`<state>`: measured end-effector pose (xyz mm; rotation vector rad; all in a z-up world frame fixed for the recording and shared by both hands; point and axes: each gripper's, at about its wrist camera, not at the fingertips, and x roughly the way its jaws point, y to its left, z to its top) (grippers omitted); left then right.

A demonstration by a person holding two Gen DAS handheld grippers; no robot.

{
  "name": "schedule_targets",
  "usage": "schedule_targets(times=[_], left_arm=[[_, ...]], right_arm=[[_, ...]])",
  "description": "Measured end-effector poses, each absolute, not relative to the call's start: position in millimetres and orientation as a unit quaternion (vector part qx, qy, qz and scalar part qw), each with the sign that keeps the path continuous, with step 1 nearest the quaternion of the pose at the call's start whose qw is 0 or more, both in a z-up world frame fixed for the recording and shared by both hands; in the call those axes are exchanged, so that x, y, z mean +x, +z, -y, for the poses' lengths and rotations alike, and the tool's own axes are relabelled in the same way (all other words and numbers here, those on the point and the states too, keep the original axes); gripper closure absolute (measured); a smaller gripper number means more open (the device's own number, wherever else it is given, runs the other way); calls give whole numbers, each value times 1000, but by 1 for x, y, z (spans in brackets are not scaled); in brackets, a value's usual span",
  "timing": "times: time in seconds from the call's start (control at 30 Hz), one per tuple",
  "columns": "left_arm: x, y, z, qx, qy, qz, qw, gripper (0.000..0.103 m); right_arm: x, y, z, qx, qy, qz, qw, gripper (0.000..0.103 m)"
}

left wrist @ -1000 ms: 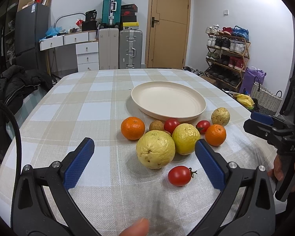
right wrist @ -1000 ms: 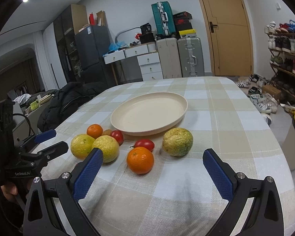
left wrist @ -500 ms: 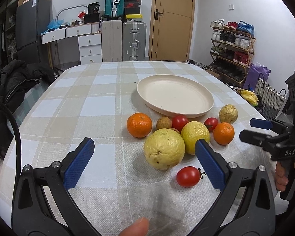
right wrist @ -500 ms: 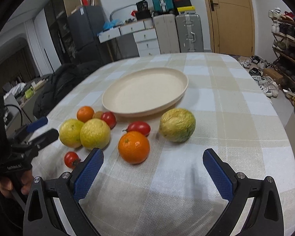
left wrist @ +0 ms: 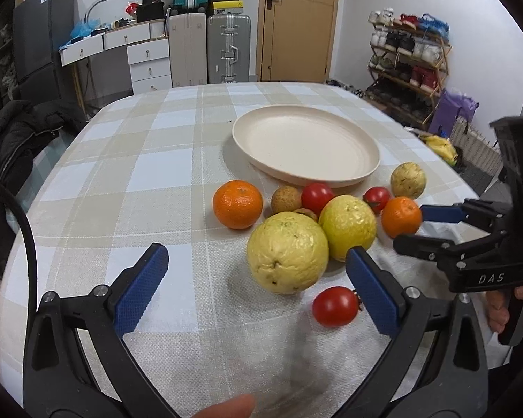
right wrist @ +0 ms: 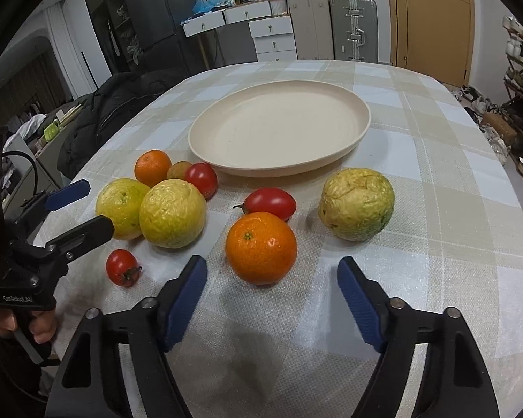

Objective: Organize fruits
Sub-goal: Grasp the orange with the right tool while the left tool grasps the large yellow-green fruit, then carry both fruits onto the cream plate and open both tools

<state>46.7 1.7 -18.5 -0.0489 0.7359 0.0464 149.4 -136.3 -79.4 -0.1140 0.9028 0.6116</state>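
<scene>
A cream plate [left wrist: 307,146] [right wrist: 279,129] lies on the checked tablecloth, with the fruit in front of it. My left gripper [left wrist: 255,254] [right wrist: 99,205] is open, its blue pads either side of a large yellow guava [left wrist: 287,252] [right wrist: 122,207] without touching it. A second yellow guava [left wrist: 347,226] [right wrist: 172,212] rests against the first. My right gripper [right wrist: 271,261] [left wrist: 409,230] has its jaws closing around an orange [right wrist: 261,247] [left wrist: 401,216]; the pads stand apart from it. Nearby lie another orange [left wrist: 237,203], a greenish guava [right wrist: 356,203], three tomatoes [left wrist: 334,306] and a small brown fruit [left wrist: 286,199].
A black jacket [left wrist: 14,139] hangs on a chair at the table's left edge. A shoe rack [left wrist: 408,66] and a basket stand beyond the right edge. Suitcases, drawers and a door line the back wall. Bare tablecloth [left wrist: 139,160] stretches left of the plate.
Both grippers have come forward and tipped down toward the fruit. The right jaws have narrowed around the near orange. The large yellow guava now sits between the left fingertips.
</scene>
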Motion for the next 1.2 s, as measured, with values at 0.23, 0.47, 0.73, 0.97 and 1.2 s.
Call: schedule_targets(times=[0.23,0.47,0.73,0.97,1.2], left_arm=[[56,-26,-3,-31,-3,-381,924,20],[61,-32,2,-43,-41,-395,917,53],[54,-27,4,-37,-50,-382,922,53],[43,-3,2,-37,-52,-339,939,53],[42,16,0,-33,-38,-314,948,53]], right_arm=[[157,-77,132,-56,298,-432,849,53],[155,-76,131,-50,310,-429,847,62],[148,-69,139,-43,322,-405,854,62],[143,-56,146,-28,334,-379,862,62],[146,-43,145,-16,342,-363,867,62]])
